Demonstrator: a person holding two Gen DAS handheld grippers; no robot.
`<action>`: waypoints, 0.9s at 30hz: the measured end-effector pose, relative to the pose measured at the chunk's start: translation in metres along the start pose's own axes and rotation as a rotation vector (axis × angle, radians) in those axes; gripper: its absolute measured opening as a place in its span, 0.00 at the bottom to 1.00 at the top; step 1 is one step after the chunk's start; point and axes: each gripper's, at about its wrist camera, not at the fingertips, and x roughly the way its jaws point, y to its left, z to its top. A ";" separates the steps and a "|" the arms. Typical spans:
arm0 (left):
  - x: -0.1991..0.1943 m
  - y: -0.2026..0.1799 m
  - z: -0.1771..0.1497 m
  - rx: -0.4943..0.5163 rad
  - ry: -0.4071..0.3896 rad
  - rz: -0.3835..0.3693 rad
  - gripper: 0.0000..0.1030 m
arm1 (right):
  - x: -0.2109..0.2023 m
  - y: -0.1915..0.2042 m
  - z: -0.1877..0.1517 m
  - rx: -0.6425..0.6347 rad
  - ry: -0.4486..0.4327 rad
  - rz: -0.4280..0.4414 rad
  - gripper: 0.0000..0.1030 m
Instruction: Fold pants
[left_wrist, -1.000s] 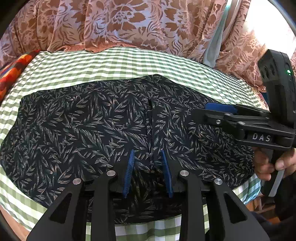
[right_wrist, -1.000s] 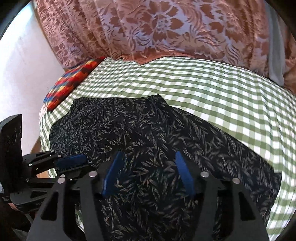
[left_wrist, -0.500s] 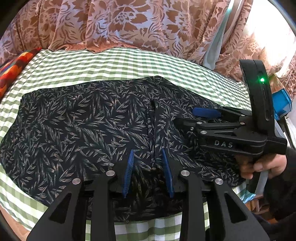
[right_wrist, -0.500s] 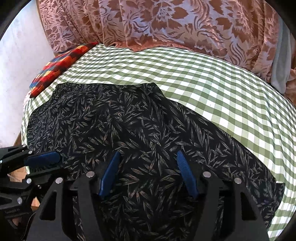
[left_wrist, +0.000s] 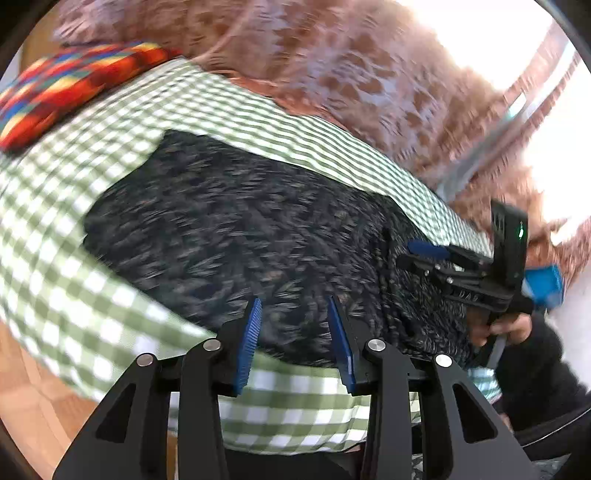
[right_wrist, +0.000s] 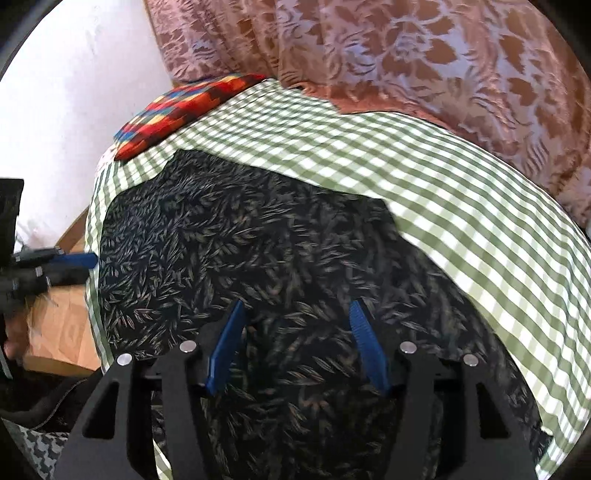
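A green checked sheet covers the bed. A bright patchwork pillow lies far left. A flowery curtain hangs behind.

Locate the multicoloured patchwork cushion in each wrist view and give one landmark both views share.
Left wrist: multicoloured cushion at upper left, beyond the pants.
Right wrist: cushion at upper left of centre, beside the white wall.
Shared landmark: green checked cloth.
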 end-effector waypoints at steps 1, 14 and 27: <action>-0.004 0.005 -0.001 -0.026 0.002 -0.049 0.35 | 0.003 0.002 0.002 -0.010 0.000 -0.003 0.59; 0.062 -0.073 -0.012 0.103 0.228 -0.371 0.40 | 0.029 -0.015 0.015 -0.083 0.145 0.146 0.35; 0.080 -0.086 -0.019 0.175 0.244 -0.251 0.10 | -0.003 -0.010 0.017 -0.086 0.019 0.107 0.12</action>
